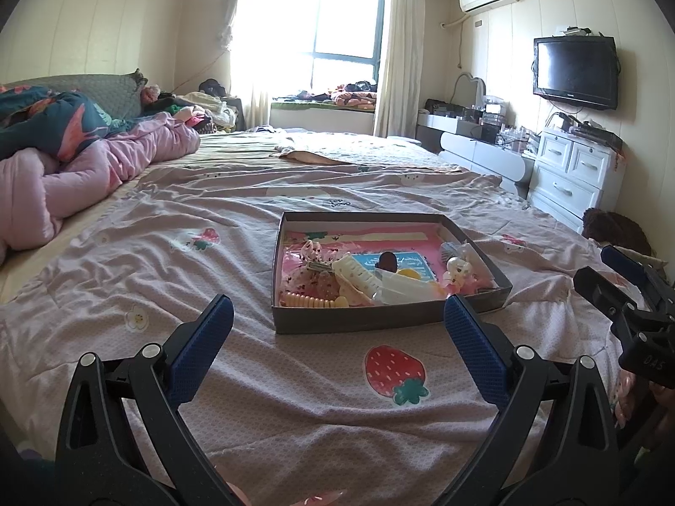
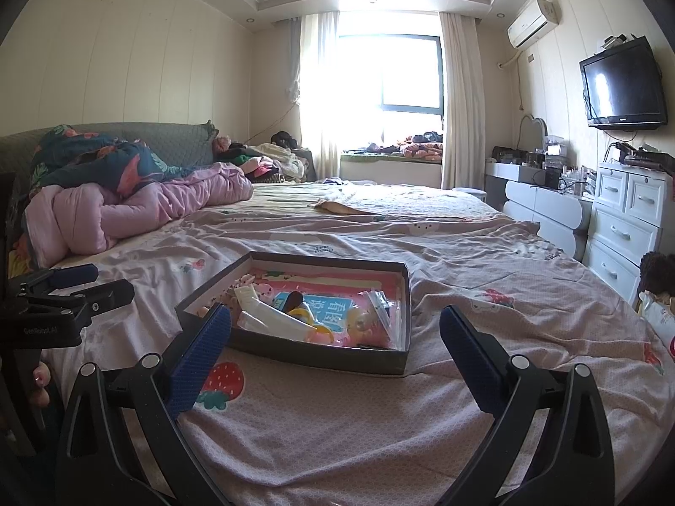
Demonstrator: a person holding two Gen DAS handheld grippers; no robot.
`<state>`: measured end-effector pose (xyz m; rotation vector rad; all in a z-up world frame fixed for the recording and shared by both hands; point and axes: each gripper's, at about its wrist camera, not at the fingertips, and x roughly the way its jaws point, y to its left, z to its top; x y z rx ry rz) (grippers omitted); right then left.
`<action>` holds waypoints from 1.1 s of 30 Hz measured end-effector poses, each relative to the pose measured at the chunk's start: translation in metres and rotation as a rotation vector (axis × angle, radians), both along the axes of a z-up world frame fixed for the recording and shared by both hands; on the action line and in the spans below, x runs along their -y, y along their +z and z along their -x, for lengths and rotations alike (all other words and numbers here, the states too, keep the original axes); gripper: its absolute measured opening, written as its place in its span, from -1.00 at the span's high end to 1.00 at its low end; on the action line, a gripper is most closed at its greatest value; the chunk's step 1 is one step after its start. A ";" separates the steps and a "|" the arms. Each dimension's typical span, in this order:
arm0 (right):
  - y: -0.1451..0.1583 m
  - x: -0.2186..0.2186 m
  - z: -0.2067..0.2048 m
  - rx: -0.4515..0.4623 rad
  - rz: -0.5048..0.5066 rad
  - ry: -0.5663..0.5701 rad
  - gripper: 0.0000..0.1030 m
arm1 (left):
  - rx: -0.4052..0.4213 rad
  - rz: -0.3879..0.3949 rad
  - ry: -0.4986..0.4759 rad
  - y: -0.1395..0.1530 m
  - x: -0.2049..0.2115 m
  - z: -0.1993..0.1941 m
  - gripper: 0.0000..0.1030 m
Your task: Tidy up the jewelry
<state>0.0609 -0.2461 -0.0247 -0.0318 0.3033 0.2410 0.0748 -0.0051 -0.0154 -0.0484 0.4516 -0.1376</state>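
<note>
A pink quilt point(image 1: 84, 177) lies bunched far to the left of the box point(image 1: 379, 320), up by the head of the bed point(image 1: 211, 211). The left gripper point(image 1: 337, 316) hangs just short of the box's near wall, jaws wide apart and holding nothing. The box sits on the pink bedsheet beyond a strawberry print point(image 1: 394, 369). Inside it lie a white hair claw point(image 1: 358, 276), a coiled yellow hair tie point(image 1: 308, 301), a brown oval clip point(image 1: 387, 260) and other small pieces in a jumble. The right gripper point(image 2: 335, 320) hovers near the box's right front corner, jaws also spread, empty. Right of the box, well apart, stand white drawers point(image 1: 569, 168) under a wall television point(image 1: 576, 71).
</note>
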 end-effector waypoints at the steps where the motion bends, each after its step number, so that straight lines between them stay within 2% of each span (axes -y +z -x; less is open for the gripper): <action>1: 0.000 0.000 0.000 0.000 0.000 0.001 -0.87 | 0.000 0.000 0.002 0.000 0.000 0.000 -0.78; 33: -0.001 0.000 0.000 0.001 0.002 0.001 -0.87 | 0.002 -0.005 0.014 0.001 -0.001 0.001 -0.78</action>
